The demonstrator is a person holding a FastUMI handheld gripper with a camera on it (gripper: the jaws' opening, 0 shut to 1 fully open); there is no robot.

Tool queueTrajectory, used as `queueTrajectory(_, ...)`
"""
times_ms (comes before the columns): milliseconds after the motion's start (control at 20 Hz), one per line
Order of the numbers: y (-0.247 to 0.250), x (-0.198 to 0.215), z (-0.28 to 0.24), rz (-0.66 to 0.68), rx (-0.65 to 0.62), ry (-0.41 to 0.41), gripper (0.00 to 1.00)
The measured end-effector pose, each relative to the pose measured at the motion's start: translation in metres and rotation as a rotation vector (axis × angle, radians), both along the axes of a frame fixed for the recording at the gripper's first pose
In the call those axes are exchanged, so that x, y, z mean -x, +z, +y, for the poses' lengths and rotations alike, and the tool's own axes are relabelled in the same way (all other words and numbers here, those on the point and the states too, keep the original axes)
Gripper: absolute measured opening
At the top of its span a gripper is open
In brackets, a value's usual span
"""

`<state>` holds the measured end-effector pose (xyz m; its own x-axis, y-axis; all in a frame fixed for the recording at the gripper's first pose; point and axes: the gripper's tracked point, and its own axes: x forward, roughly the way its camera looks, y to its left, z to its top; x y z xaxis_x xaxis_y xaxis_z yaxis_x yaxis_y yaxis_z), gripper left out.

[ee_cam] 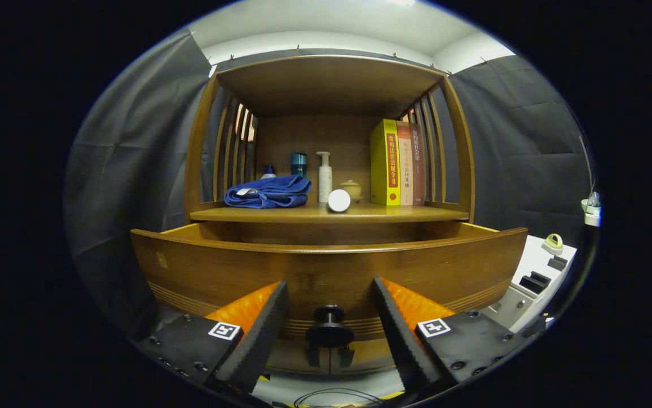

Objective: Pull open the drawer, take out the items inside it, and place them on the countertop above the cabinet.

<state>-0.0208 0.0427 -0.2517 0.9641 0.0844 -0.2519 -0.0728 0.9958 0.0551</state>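
Straddling the drawer (326, 266) knob (329, 331), untouched: the tool's (330, 303) 2 spread fingers.

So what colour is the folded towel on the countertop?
Blue, the folded cloth towel, seen clearly in the gripper view.

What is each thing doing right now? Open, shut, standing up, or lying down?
Drawer: pulled open; its inside is hidden behind the front panel.
Drawer knob: between the tool's fingers, untouched.
Tool: open, fingers spread either side of the knob.
Blue towel: folded, lying on the countertop.
White pump bottle: standing upright.
White cylinder: lying on its side at the countertop's front.
Books: standing upright, closed.
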Motion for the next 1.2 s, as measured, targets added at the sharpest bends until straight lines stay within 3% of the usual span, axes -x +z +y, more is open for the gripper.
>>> queueTrajectory(700,-0.040,-0.086,0.012,0.090,0.013,0.009,0.98)
queueTrajectory(900,-0.037,-0.086,0.014,0.051,0.043,0.019,0.98)
queueTrajectory(1200,0.041,-0.074,0.010,-0.076,0.006,-0.012,0.97)
